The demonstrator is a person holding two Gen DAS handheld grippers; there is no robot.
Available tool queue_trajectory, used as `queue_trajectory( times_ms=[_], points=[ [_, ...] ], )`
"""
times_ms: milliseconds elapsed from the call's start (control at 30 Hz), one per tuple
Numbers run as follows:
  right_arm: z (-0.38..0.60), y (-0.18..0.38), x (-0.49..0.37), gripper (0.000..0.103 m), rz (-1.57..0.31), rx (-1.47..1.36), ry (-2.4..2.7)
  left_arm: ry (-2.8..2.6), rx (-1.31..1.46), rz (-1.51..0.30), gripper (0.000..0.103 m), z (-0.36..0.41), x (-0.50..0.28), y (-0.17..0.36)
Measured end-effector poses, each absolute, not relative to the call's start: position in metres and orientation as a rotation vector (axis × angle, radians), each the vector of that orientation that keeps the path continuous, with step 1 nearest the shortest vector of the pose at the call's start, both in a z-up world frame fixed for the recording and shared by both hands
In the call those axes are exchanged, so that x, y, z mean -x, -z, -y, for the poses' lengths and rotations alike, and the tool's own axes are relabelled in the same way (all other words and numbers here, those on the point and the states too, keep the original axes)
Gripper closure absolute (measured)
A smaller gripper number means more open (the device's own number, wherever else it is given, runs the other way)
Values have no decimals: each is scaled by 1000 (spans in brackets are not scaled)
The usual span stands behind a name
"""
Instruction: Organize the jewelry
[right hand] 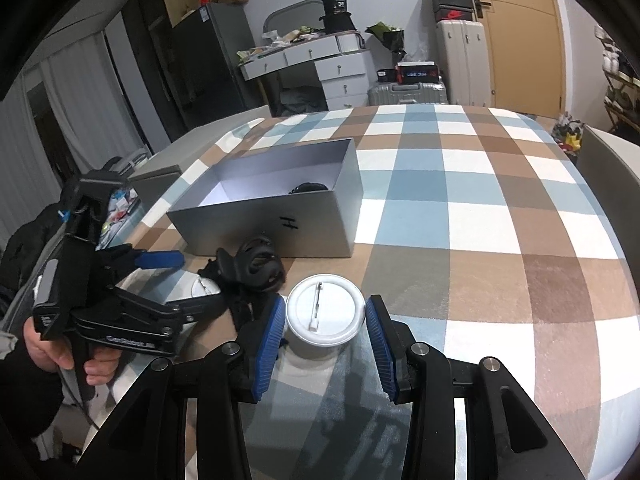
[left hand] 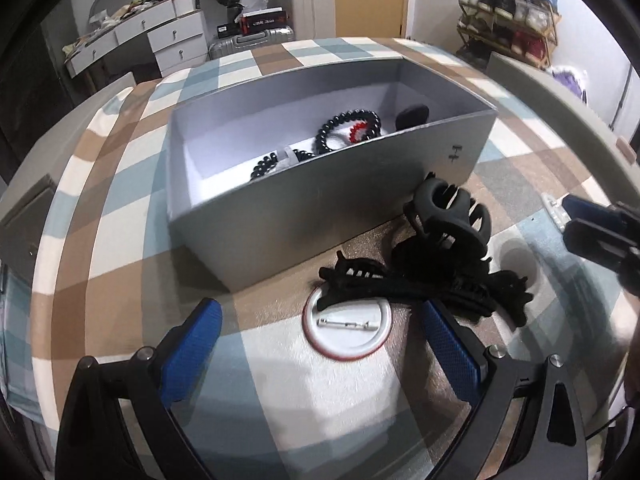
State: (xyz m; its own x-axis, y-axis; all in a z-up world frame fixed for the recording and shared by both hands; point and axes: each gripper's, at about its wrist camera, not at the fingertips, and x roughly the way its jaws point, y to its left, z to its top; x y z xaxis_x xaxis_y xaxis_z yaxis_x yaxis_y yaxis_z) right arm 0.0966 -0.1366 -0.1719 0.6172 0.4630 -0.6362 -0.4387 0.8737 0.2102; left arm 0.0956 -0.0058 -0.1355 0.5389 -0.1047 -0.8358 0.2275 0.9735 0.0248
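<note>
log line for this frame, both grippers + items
left gripper: open, over pin badge | right gripper: open, straddling second badge | hair claws: outside box | gray box: holds bead bracelets

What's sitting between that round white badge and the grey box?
A heap of black hair claws, one overlapping the round white badge and one against the grey box. The left wrist view shows it best.

checked tabletop [right hand: 500,208] lying under everything | white drawers [right hand: 340,76] standing behind | silver suitcase [right hand: 408,94] sitting beside them | shoe rack [left hand: 508,12] standing far right
</note>
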Motion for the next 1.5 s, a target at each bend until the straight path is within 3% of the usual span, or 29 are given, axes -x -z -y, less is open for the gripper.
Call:
queue_trajectory(
  times_ms=[267,467,733,1500],
  points=[
    [139,171,-95,62,-736,-45,-524,237,-162,-975,9,7,-90,133],
    [136,170,-94,62,-738,-46,-529,271,-143,-964,28,7,-86,132],
    [134,168,-90,62,-736,-39,-521,336,-145,-946,65,11,-84,129],
    [136,157,-86,62,-728,-63,-477,386,-99,-930,66,2,-62,120]
  ],
)
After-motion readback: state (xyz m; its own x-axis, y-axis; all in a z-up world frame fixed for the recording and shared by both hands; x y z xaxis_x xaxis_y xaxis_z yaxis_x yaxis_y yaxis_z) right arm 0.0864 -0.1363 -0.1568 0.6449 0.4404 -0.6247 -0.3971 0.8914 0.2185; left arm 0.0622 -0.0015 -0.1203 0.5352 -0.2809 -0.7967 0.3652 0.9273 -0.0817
